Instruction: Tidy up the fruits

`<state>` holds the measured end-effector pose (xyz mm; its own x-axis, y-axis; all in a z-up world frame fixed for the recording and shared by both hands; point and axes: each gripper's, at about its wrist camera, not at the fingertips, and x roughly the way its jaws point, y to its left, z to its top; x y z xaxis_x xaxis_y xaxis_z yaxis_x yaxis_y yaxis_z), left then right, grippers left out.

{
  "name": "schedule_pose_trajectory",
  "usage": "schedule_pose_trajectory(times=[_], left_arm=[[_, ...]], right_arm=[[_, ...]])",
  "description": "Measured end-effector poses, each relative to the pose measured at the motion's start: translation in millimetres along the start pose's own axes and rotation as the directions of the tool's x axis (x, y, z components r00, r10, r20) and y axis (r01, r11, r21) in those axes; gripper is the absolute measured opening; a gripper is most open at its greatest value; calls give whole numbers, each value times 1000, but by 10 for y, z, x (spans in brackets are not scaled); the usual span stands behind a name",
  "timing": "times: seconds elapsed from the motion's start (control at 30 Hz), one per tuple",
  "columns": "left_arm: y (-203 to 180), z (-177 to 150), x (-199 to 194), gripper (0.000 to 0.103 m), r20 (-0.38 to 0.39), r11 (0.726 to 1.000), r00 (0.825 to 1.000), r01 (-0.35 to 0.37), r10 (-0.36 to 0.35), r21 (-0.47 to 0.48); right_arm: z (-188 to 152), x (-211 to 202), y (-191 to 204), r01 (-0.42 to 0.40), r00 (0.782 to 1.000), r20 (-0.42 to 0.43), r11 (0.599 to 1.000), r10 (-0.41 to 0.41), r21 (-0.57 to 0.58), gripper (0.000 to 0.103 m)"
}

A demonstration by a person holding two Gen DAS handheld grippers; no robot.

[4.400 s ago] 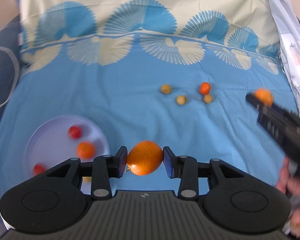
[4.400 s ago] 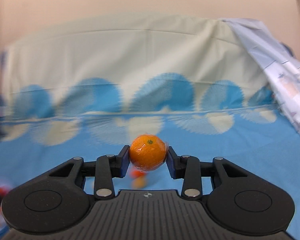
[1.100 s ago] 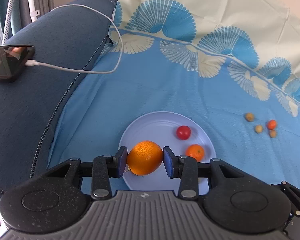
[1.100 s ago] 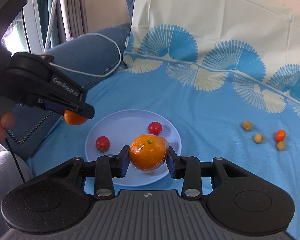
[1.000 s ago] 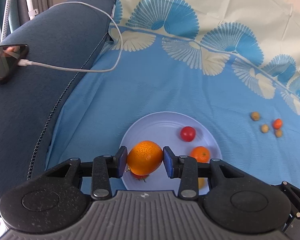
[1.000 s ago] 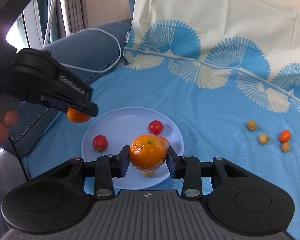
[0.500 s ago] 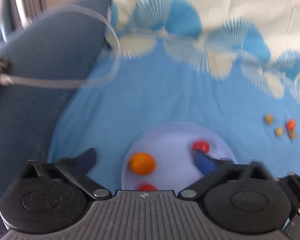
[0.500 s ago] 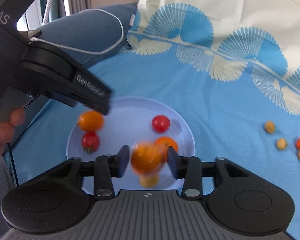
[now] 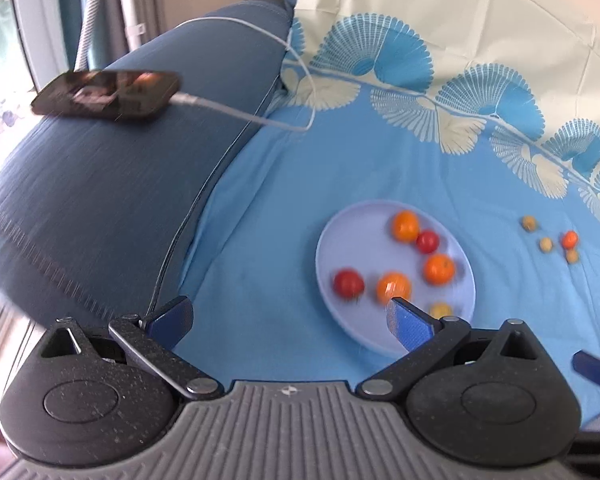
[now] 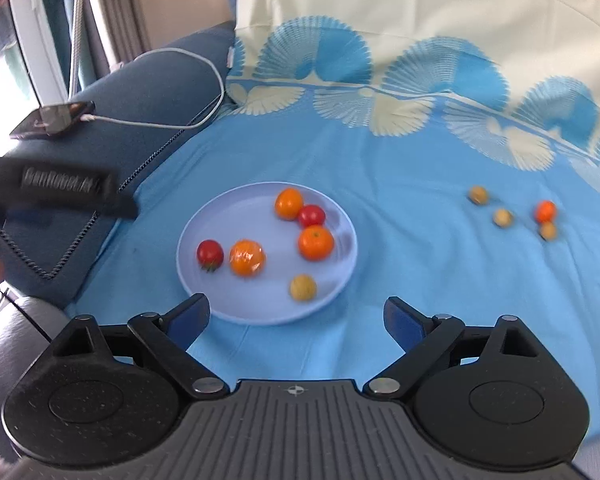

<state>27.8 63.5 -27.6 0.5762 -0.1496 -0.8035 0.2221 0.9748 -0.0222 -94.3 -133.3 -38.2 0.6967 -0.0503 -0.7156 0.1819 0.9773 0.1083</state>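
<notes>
A pale blue plate lies on the blue cloth and also shows in the left wrist view. On it lie three oranges, one of them the wrapped orange, two red tomatoes, such as the left tomato, and a small yellow fruit. Several small fruits lie loose on the cloth to the right, with a small orange one among them. My left gripper is open and empty, left of the plate. My right gripper is open and empty, just before the plate's near rim.
A dark blue sofa arm rises on the left with a phone and its white cable on it. A cream and blue patterned cloth drapes the backrest. The left gripper's body is at left in the right wrist view.
Both grippers have opened and let their oranges go onto the plate. Both have drawn back from the plate, the left one further to the left.
</notes>
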Motion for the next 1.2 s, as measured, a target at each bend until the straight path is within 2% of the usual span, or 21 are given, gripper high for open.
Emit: schedule_pose_trajectory(times=[0.17, 0.4, 0.53, 0.83, 1.2], left_arm=[[21, -250, -286, 103, 16, 1000, 1000, -3, 3, 0], [-63, -454, -728, 103, 110, 999, 994, 10, -14, 34], [-85, -519, -887, 103, 131, 999, 991, 12, -17, 34], [-138, -551, -1066, 103, 165, 999, 986, 12, -20, 50], [-160, -583, -1105, 103, 173, 998, 985, 14, -24, 58]], right_arm=[[-163, -385, 87, 16, 998, 66, 1000, -15, -25, 98], [-311, -812, 201, 32, 989, 150, 996, -20, -83, 100], [-372, -987, 237, 42, 981, 191, 993, -20, -109, 100], [-438, -1212, 204, 55, 970, 243, 994, -29, -98, 102], [-475, -1256, 180, 58, 967, 252, 994, -34, -88, 102]])
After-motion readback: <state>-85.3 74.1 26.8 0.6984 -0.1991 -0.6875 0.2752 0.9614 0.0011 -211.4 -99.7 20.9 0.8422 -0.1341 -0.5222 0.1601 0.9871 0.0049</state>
